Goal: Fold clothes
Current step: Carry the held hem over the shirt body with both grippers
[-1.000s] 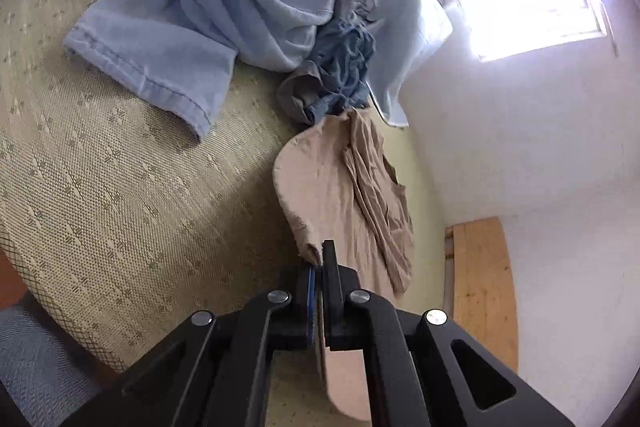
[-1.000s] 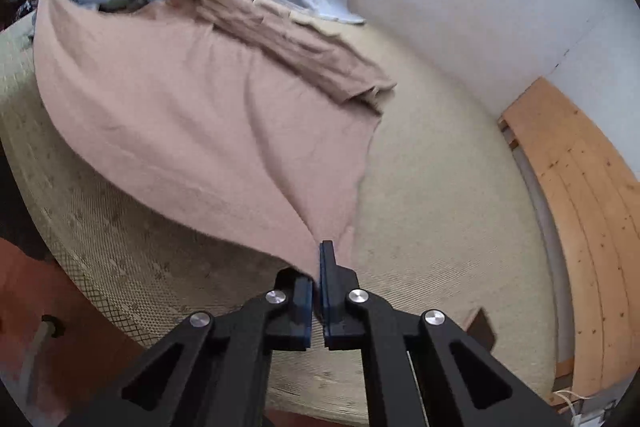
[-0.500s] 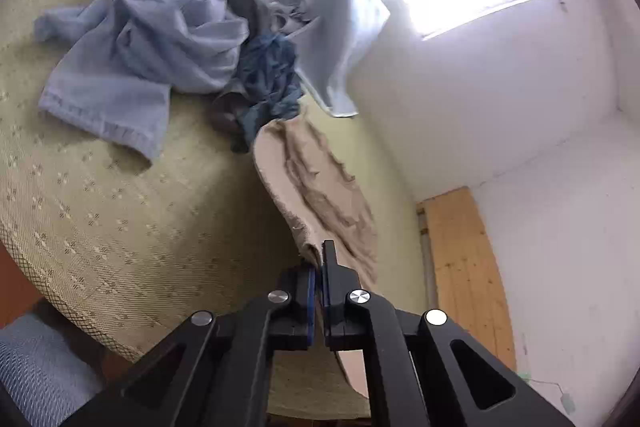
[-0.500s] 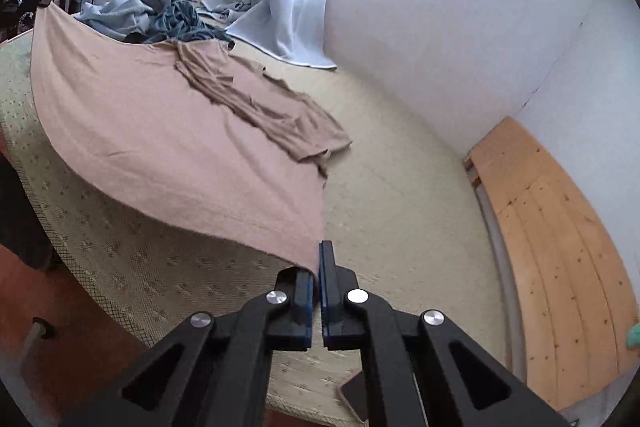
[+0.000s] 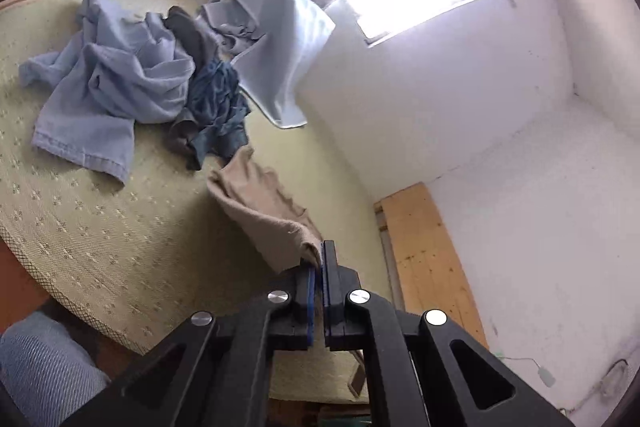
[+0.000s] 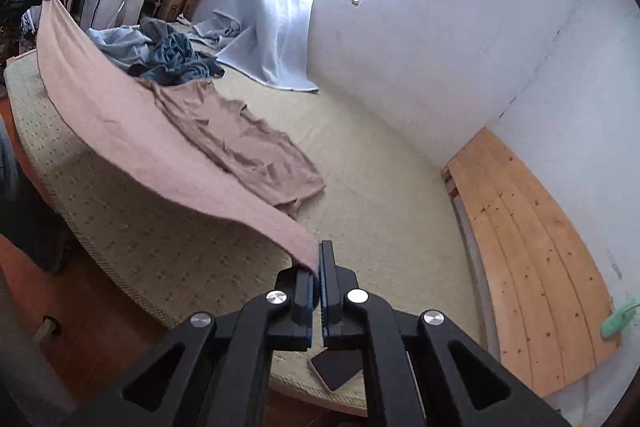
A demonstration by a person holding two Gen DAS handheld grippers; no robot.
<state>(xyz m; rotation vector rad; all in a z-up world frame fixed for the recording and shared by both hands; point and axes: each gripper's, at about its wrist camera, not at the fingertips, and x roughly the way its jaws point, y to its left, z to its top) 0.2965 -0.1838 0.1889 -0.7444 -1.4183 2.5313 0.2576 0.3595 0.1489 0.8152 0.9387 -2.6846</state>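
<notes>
Left wrist view: my left gripper (image 5: 321, 259) is clamped on one corner of the tan cloth (image 5: 264, 211). Its held edge spans across to my right gripper (image 6: 318, 267), clenched on the other corner. I judge both equally near; the rest trails forward onto the bed (image 6: 380, 195).

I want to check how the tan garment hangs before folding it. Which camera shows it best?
The right wrist view: the tan cloth garment stretches from the right claw across the patterned mattress, its far part crumpled. The left wrist view shows only a narrow bunched strip at the left claw.
</notes>
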